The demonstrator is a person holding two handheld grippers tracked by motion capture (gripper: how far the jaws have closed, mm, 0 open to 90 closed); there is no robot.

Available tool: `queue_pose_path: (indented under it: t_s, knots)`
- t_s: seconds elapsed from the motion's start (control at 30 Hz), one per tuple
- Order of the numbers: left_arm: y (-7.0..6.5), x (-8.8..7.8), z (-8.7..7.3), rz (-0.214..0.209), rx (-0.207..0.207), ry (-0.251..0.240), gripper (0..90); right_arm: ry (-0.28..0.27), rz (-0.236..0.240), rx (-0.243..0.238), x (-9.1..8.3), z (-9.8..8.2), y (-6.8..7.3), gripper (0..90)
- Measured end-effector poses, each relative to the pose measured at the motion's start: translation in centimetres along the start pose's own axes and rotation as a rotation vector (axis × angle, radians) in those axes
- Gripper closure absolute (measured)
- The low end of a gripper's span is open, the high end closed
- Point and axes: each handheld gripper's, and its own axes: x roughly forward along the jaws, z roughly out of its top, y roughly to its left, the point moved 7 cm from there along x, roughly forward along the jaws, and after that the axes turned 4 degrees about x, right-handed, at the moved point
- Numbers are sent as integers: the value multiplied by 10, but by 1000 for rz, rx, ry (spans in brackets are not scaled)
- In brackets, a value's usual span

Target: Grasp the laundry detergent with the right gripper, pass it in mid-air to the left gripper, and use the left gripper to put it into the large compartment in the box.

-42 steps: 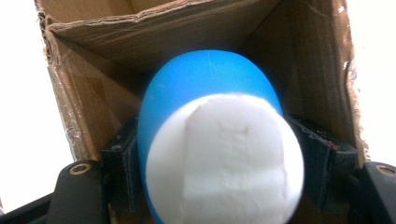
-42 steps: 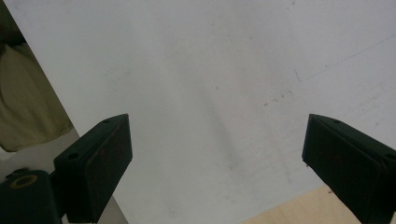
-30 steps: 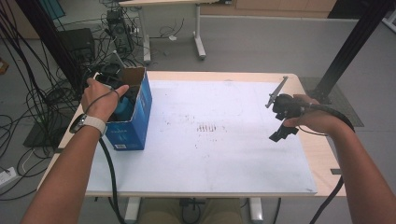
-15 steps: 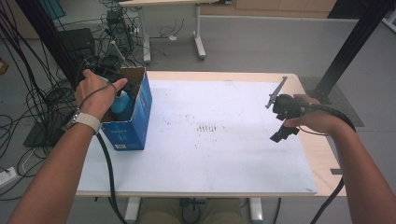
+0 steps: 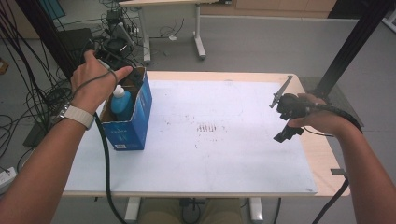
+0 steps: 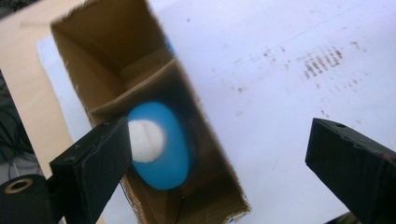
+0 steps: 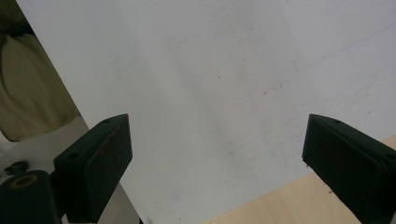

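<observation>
A blue bottle (image 5: 122,103) with a white cap stands upright inside an open blue cardboard box (image 5: 134,127) at the table's left. My left gripper (image 5: 134,76) hovers just above the box's far end. In the left gripper view the bottle (image 6: 173,156) sits deep in the box (image 6: 201,119), below the left gripper (image 6: 219,135). Its jaws have just been opening and nothing is pressed between them. My right gripper (image 5: 282,116) hangs open over the table's right side; in the right gripper view the right gripper (image 7: 217,135) has only white sheet between its jaws.
A white sheet (image 5: 224,140) with faint dark marks covers most of the wooden table (image 5: 322,154). Cables and equipment (image 5: 51,56) crowd the floor at the left. A black post (image 5: 345,51) rises at the right, and another table's legs (image 5: 198,37) stand behind.
My left hand has lifted up and away from the box, leaving the blue bottle standing inside it. The right hand has stayed where it was.
</observation>
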Motion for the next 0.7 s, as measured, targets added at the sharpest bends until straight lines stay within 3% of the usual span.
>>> queue_pose_path:
  t_s: [0.2,0.47,0.57,0.7]
  knots:
    - [-15,-14,7,-19,103,-15,65,-1,-1,5,-2,-1,0,82]
    - [-33,-18,9,-50,210,-11,62,0,-4,5,-4,2,0,82]
    - [-38,-17,7,-68,268,10,50,0,-4,3,-4,3,1,82]
    - [-50,-16,5,-117,342,1,49,0,0,4,-4,4,2,82]
